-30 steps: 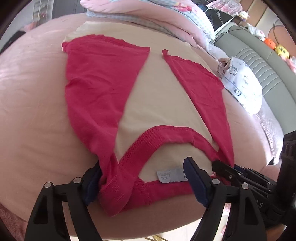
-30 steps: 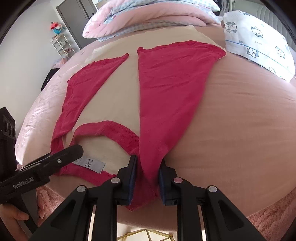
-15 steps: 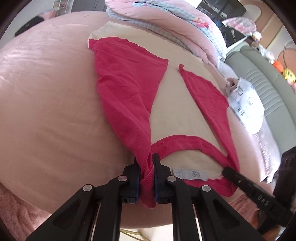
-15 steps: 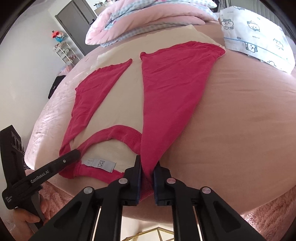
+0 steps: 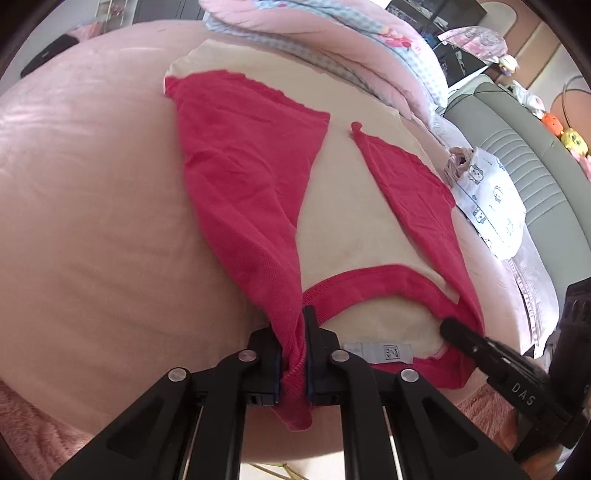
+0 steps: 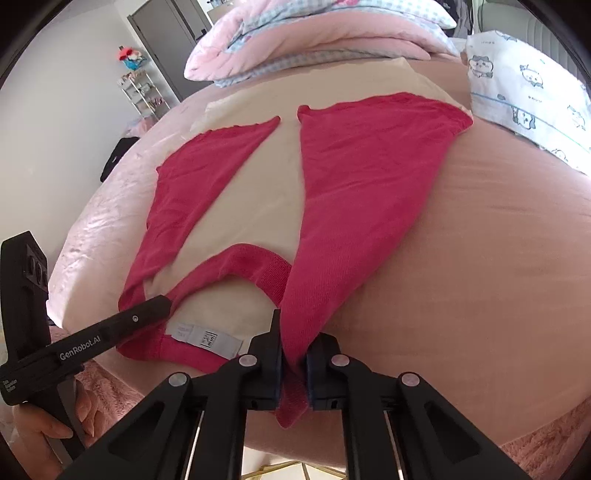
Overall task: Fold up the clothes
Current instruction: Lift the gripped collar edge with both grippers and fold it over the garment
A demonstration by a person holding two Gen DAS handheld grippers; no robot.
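Lying across the big pink bed (image 5: 92, 221), straight ahead of both tools, is a shirt (image 6: 258, 206) with a cream body and red sleeves. It is lying flat with its 2 sleeves already folded in over the middle. Sitting past its far end is a heap of pink bedding (image 6: 314, 33), and a white printed pack (image 6: 524, 96) is resting off to the right of the right tool.

The left gripper (image 5: 293, 360) is pinching the red shoulder next to the collar (image 5: 369, 280), with its jaws closed tight on the cloth. The right gripper (image 6: 293, 373) is doing the same at the other shoulder. A small white label (image 6: 207, 336) is showing between them.

So the sleeve folds are looking done. The shirt probably still needs folding from the collar end toward the far hem.
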